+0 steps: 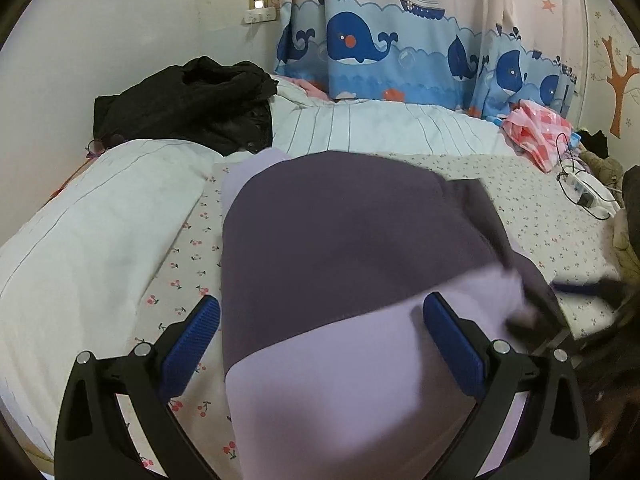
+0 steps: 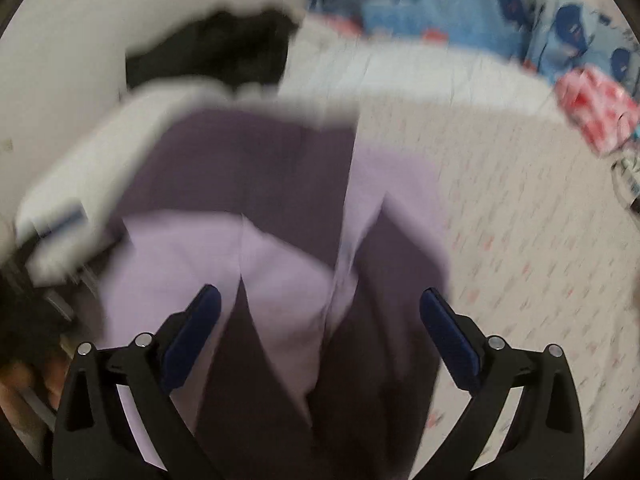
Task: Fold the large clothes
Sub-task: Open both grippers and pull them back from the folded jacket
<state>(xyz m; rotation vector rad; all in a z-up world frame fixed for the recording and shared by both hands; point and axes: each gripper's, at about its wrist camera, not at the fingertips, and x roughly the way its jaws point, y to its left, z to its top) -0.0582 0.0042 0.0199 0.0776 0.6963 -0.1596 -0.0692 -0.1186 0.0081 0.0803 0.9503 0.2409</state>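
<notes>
Black arms and blue pads of the left tongs [image 1: 320, 320] fill the lower edge of the left wrist view, spread wide and pinching nothing. Between and under the pads lies the garment [image 1: 332, 240], two-toned: pale lilac close in, dark purple ahead. Whether the pads touch the cloth cannot be told. It rests on the bed [image 1: 532, 216], whose sheet has small cherry prints. Left of the left tongs sits a white duvet [image 1: 88, 216]; beyond it, against the wall, a black heap of clothes [image 1: 192, 100]. Far ahead hangs a whale curtain [image 1: 380, 40]. Ahead to the right lie a pink bag [image 1: 536, 132] and a white charger with a black cord [image 1: 584, 188].

Right tongs [image 2: 320, 316] are likewise spread wide, empty, over the same garment [image 2: 248, 168], here showing lilac panels crossing dark ones in folds. This view is heavily smeared, so seams and edges are hard to make out. At its left edge the other tool's blue pad [image 2: 64, 216] shows as a blur. In the left wrist view the right tongs [image 1: 580, 288] appear at the far right, also smeared and partly cut off. The garment's near end is cut off in both views.
</notes>
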